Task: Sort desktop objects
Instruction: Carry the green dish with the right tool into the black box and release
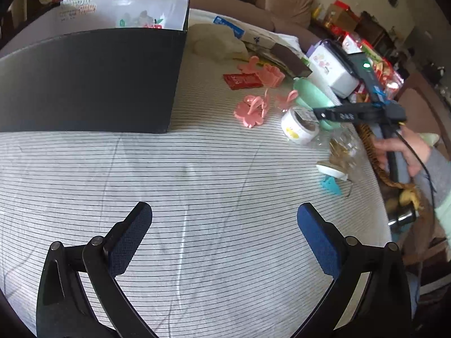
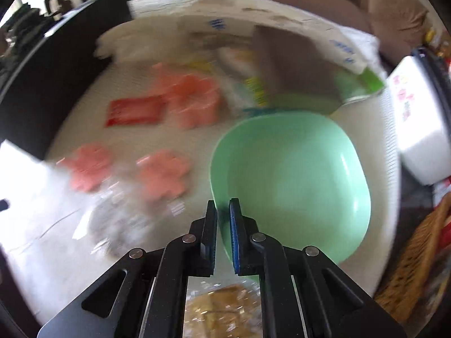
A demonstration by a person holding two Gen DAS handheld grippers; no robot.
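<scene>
Left gripper jaws wide over bare striped cloth, right gripper jaws pinching green bowl rim

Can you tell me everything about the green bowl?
The green bowl is pale mint, smooth and shiny like plastic, with rounded corners, more squarish than round. It sits upright and looks empty. It rests on the striped cloth, near the pink clips and beside a white box. The right claw has its jaws nearly together over the bowl's near rim; whether they pinch the rim I cannot tell.
</scene>
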